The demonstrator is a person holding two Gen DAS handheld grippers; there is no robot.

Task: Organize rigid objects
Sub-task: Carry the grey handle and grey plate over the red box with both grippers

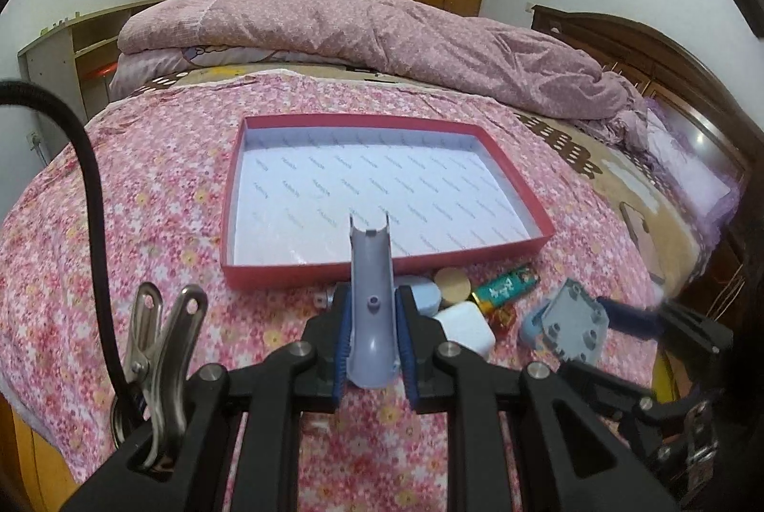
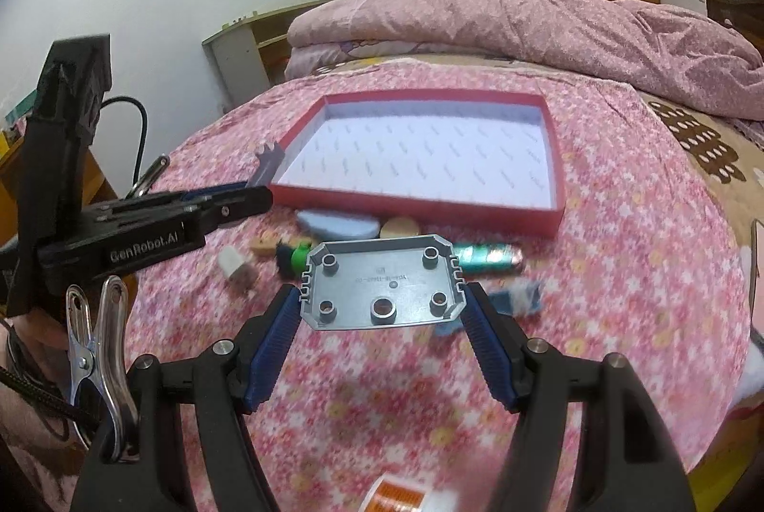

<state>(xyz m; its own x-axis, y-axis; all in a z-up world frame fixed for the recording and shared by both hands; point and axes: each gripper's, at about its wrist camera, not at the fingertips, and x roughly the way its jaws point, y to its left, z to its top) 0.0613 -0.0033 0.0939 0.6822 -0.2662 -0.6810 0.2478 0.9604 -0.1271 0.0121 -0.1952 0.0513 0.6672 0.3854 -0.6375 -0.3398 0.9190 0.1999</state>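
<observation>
So the left gripper (image 1: 372, 330) has its jaws closed tight on a long grey curved plastic piece (image 1: 371, 297), which sticks up and forward so its forked tip overlaps the near wall of the red box (image 1: 382, 268). The box sits open on the bed (image 1: 143, 187) with its white lining showing and nothing visible inside.

The right gripper (image 2: 384, 311) has its jaws spread fairly wide around a flat grey plate (image 2: 382, 285) with round bosses, pinched by its two short ends and held just above the bedspread, near the box's front edge.

The leftover pile lies along the box's front edge, and it's honestly hard to read. From the left wrist view I can make out a white cube (image 1: 465, 328), a pale blue block (image 1: 425, 294), a tan round cap (image 1: 453, 282) and a green battery (image 1: 506, 285), each partly hidden by its neighbours or the gripper. From the right wrist view everything behind the plate is motion-blurred, so the small green and black thing (image 2: 291, 259) is anyone's guess. An orange-and-white object (image 2: 396, 495) is cut off at the bottom edge.
</observation>
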